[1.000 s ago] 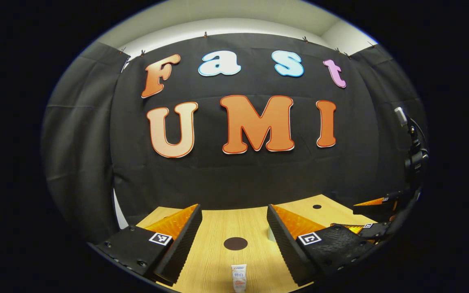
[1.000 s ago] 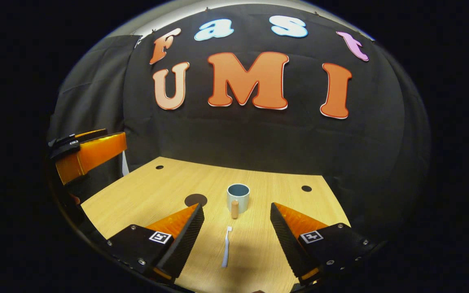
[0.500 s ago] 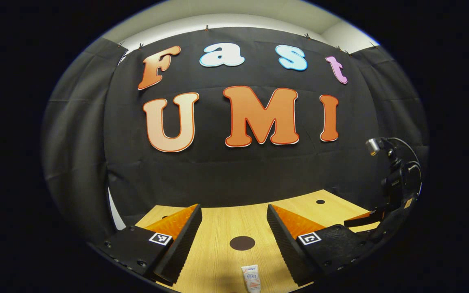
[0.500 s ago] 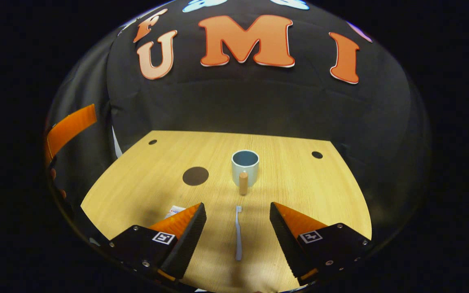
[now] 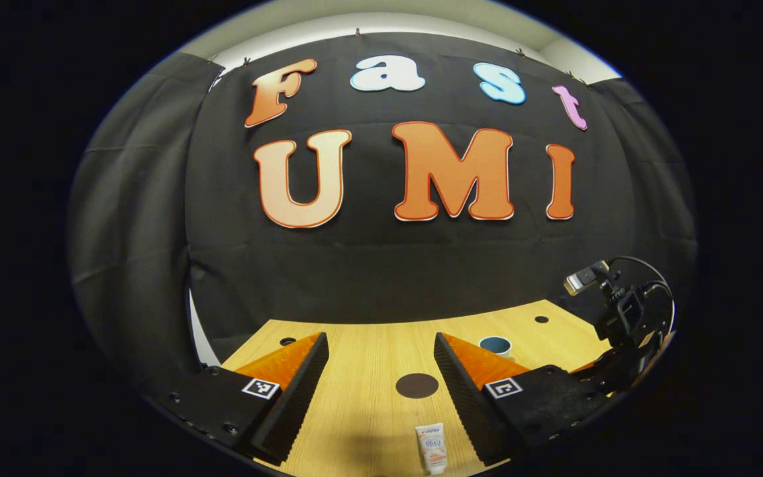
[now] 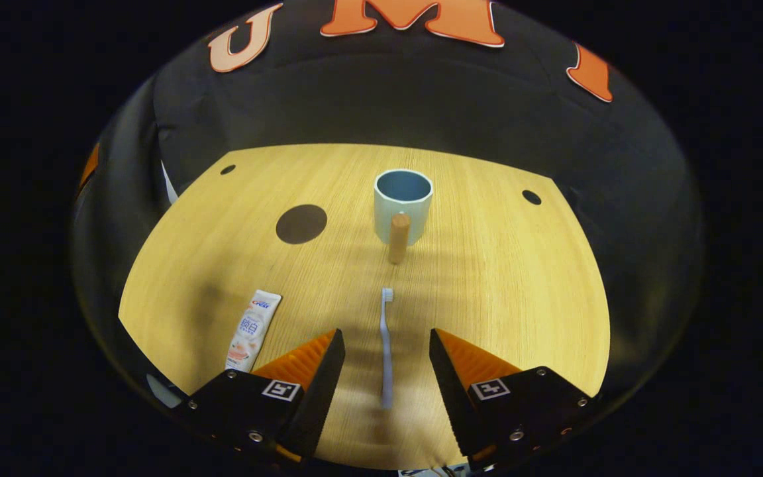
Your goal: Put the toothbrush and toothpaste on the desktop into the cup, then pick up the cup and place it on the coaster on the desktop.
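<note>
In the right gripper view a pale blue cup (image 6: 403, 205) with a wooden handle stands upright mid-desk. A white toothbrush (image 6: 386, 348) lies lengthwise in front of it, its handle end between the fingers of my open right gripper (image 6: 385, 354), which hovers above it. The toothpaste tube (image 6: 252, 329) lies flat to the left, and the dark round coaster (image 6: 301, 223) sits left of the cup. In the left gripper view my left gripper (image 5: 380, 364) is open over the desk, with the toothpaste tube (image 5: 432, 449) below it, the coaster (image 5: 416, 385) beyond, and the cup (image 5: 495, 345) partly hidden behind the right finger.
The wooden desk (image 6: 514, 278) has small dark holes near its far corners (image 6: 531, 197). The right gripper's body with its camera and cable (image 5: 623, 311) stands at the right edge of the left gripper view.
The right gripper has tilted down and come closer over the toothbrush, its fingers now flanking the handle. The left gripper has drifted, so the coaster and tube shifted right and the cup came into sight.
</note>
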A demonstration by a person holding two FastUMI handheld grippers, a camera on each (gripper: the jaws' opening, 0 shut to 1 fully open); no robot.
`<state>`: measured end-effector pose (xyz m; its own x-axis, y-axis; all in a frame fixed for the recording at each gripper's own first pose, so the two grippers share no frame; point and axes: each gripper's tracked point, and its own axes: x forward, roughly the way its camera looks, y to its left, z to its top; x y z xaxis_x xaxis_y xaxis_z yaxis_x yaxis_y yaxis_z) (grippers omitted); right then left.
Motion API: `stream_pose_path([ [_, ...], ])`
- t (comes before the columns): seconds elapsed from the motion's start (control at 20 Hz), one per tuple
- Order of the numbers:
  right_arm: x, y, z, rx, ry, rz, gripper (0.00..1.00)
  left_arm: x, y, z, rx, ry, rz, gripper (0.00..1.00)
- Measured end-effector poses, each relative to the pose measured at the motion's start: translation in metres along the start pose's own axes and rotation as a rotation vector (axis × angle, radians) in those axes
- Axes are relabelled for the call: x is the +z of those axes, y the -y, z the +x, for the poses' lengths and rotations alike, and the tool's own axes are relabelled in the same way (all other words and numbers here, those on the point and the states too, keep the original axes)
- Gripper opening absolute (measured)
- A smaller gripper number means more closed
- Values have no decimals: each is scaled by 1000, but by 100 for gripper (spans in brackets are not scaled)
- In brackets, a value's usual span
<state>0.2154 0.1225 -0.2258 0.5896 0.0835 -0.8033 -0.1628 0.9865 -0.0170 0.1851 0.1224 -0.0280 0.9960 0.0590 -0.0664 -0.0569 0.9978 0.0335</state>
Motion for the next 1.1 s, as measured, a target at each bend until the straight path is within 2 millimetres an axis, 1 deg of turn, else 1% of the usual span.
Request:
stream_pose_path([
  [0.15, -16, -3, 14, 21, -110, 0, 73, -3, -6, 4, 17, -10, -8, 96],
  [0.25, -23, 0, 25, 22, -170, 1, 71, -9, -7, 9, 24, -22, -17, 96],
  [0.35, -28, 5, 37, 11, -213, -10, 67, -15, -9, 13, 30, -39, -25, 96],
  [0.45, -33, 6, 47, 11, -255, -11, 60, -21, -9, 16, 38, -58, -31, 97],
  [0.65, -46, 5, 63, 18, -342, -21, 57, -33, -15, 21, 65, -100, -25, 97],
  [0.7, -47, 4, 66, 20, -359, -19, 52, -35, -15, 22, 69, -109, -23, 97],
  [0.75, -49, 3, 68, 25, -377, -14, 53, -37, -15, 23, 70, -120, -21, 97],
  [0.8, -51, 1, 71, 30, -396, -6, 46, -39, -14, 25, 72, -128, -19, 97],
  [0.85, -52, 1, 73, 30, -411, 0, 46, -42, -14, 26, 72, -134, -18, 97],
  [0.9, -55, 1, 76, 31, -427, 0, 39, -43, -13, 27, 71, -140, -17, 97],
  [0.95, -55, 1, 77, 34, -440, 7, 36, -44, -11, 28, 68, -143, -15, 97],
  [1.0, -53, 2, 80, 35, -450, 16, 30, -43, -10, 29, 64, -147, -13, 97],
  [1.05, -57, 2, 82, 36, -467, 28, 27, -43, -9, 30, 60, -151, -10, 97],
  [1.1, -60, 0, 83, 33, -490, 45, 22, -45, -8, 32, 57, -157, -10, 97],
])
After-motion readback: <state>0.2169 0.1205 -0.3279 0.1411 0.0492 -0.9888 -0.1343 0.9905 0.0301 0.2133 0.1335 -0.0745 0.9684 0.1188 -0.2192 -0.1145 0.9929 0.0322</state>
